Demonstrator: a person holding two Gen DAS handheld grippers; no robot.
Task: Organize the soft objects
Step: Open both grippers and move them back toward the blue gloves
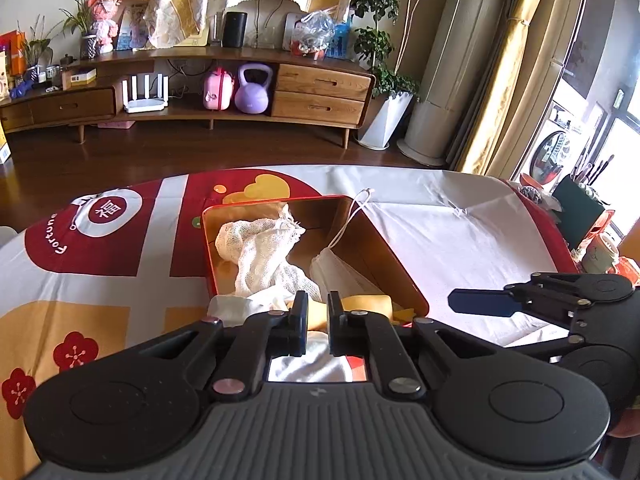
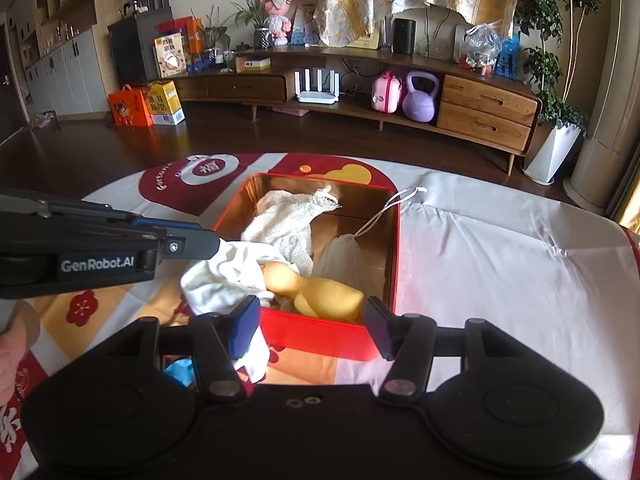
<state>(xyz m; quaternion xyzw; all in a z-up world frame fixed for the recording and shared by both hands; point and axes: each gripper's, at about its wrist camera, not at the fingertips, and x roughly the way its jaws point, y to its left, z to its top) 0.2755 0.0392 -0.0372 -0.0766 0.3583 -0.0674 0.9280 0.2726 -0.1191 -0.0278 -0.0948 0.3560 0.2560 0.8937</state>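
In the left wrist view, the left gripper [image 1: 318, 322] hangs over the near edge of the red tin box [image 1: 404, 276], which sits on the table's patterned cloth [image 1: 100, 280]. Its fingers [image 1: 299, 320] are drawn close with only a narrow gap, and a white cloth [image 1: 308, 364] shows below and between them; whether the pads truly pinch it cannot be told here. Inside the box lie a white gauze rag [image 1: 256, 252] toward the far left corner, a white drawstring mesh bag [image 1: 340, 272] along the right wall with its cord over the far rim, and a yellow soft toy [image 1: 368, 304] at the near edge. The right gripper [image 1: 484, 302] enters from the right, above the white part of the cloth.

In the right wrist view, the right gripper [image 2: 312, 328] is spread wide, holding nothing, with the box's near wall [image 2: 320, 336] between its fingers. The left gripper [image 2: 216, 246] reaches in from the left, clamped on the white cloth [image 2: 224, 280], which drapes over the box's near left corner and partly onto the yellow soft toy [image 2: 328, 300]. The gauze rag [image 2: 288, 216] and mesh bag [image 2: 344, 256] lie beyond.
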